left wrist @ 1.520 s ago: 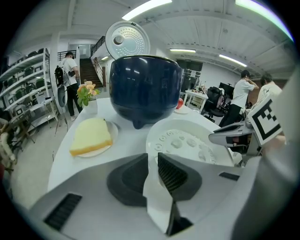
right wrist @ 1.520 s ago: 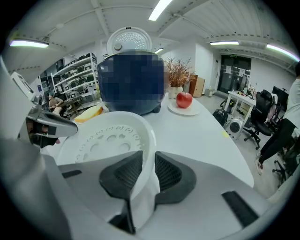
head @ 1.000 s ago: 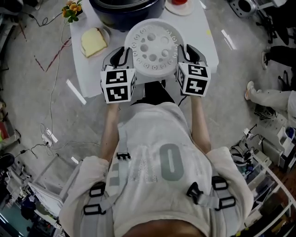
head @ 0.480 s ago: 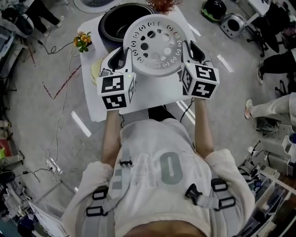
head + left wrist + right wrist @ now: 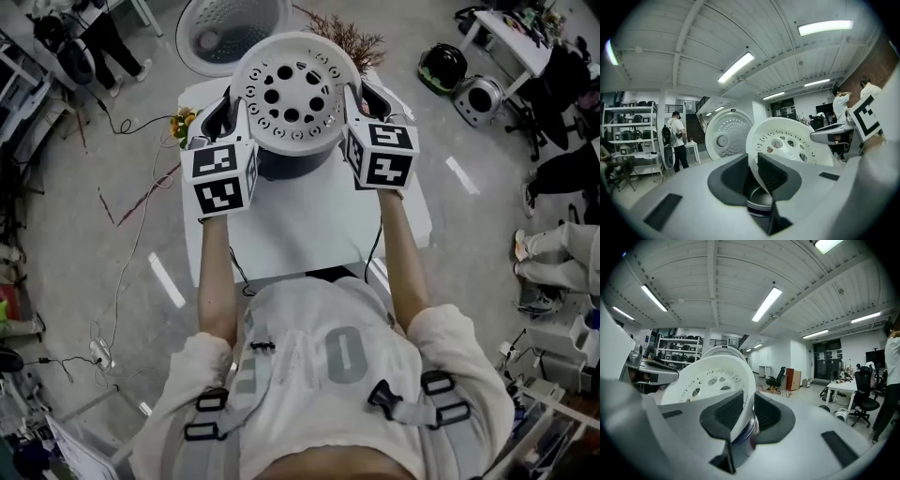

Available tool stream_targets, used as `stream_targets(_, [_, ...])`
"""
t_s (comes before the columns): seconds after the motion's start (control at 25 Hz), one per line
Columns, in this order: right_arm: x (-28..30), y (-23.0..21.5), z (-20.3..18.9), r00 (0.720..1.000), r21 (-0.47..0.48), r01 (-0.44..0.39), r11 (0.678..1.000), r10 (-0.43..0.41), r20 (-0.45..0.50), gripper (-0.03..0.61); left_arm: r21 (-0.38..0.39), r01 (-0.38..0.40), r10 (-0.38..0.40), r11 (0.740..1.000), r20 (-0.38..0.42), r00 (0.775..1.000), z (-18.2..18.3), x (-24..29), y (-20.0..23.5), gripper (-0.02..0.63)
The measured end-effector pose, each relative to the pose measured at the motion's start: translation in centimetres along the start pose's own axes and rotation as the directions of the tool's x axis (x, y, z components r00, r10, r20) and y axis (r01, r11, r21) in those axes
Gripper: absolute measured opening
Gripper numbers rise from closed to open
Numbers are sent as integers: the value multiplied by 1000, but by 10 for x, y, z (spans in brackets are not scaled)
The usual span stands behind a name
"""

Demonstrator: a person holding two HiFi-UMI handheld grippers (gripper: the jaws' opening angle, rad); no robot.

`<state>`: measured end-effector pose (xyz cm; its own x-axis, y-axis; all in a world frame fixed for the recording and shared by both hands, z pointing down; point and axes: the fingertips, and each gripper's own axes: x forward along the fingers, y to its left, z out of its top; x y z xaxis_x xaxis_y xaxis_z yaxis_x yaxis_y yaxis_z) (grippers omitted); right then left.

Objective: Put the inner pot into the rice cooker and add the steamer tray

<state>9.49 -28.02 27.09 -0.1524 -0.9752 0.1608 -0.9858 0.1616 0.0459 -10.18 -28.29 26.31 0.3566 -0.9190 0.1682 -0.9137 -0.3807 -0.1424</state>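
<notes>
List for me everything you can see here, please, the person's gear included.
steamer tray: one, white with holes, held above the rice cooker
rice cooker: one, dark body, on the table under the tray; its lid stands open behind
table: one, white, in front of the person
flowers: one small bunch, yellowish, table's left edge
dried twigs: one bunch, brown, beyond the cooker on the right
left gripper: one, grey, shut on the tray's left rim
right gripper: one, grey, shut on the tray's right rim
arms: two, bare, stretched forward
</notes>
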Motion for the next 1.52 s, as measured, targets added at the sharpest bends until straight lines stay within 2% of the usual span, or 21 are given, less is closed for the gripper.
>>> stream_targets(0.2, [45, 10, -2, 997, -11, -55, 998, 54, -51, 86, 6, -38, 38, 999, -67, 997, -8, 31, 27, 75])
stream_targets(0.44, [82, 18, -25, 986, -8, -105, 994, 103, -130, 89, -16, -61, 58, 998, -148, 987, -34, 56, 43, 75])
stream_targets(0.68, [100, 23, -52, 974, -23, -129, 991, 123, -192, 95, -20, -56, 50, 998, -221, 974, -64, 75, 49, 75])
stream_targets(0.96, [112, 27, -58, 959, -47, -146, 988, 130, -250, 106, -25, -43, 35, 999, -280, 959, -73, 86, 54, 77])
stream_targets(1.04, [116, 28, -64, 953, -32, -155, 987, 140, -268, 106, -17, -39, 33, 999, -303, 953, -81, 89, 55, 77])
stream_targets(1.24, [124, 25, -81, 927, 98, -173, 980, 196, -321, 106, -12, -13, 8, 1000, -338, 941, -90, 97, 53, 75])
stream_targets(1.52, [133, 25, -86, 920, 80, -150, 985, 169, -354, 110, -24, -11, 0, 1000, -379, 925, -109, 107, 55, 75])
